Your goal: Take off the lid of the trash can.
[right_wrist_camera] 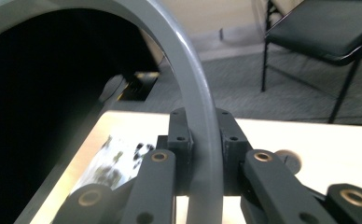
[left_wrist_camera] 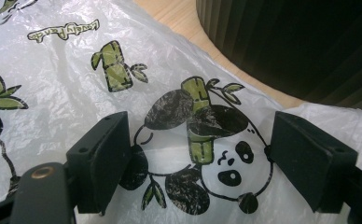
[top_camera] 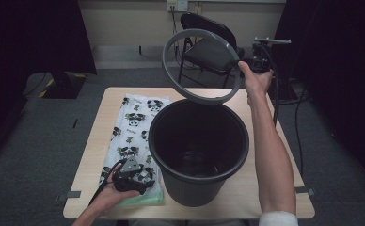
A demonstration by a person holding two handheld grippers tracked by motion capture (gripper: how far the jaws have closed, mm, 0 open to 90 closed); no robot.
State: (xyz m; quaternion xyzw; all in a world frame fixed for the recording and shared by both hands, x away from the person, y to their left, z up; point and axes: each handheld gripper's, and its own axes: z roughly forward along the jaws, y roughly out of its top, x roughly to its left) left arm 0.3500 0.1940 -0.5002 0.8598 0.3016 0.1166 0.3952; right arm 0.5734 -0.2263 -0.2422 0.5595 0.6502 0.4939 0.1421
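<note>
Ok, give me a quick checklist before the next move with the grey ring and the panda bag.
1. Right tongs clamped on the grey ring: ok.
2. Ring lifted clear of the black bin: ok.
3. Bin upright on the table: ok.
4. Left tongs open over the panda bag: ok.
5. Bag gripped: not ok, the pads stand apart from it.
6. Bin empty inside: cannot tell, too dark.

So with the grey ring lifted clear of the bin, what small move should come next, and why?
Probably close the left gripper on the panda-print bag. Its jaws stand open over the flat bag, the black bin has no liner, and the right gripper is shut on the grey ring, held above the rim.
</note>
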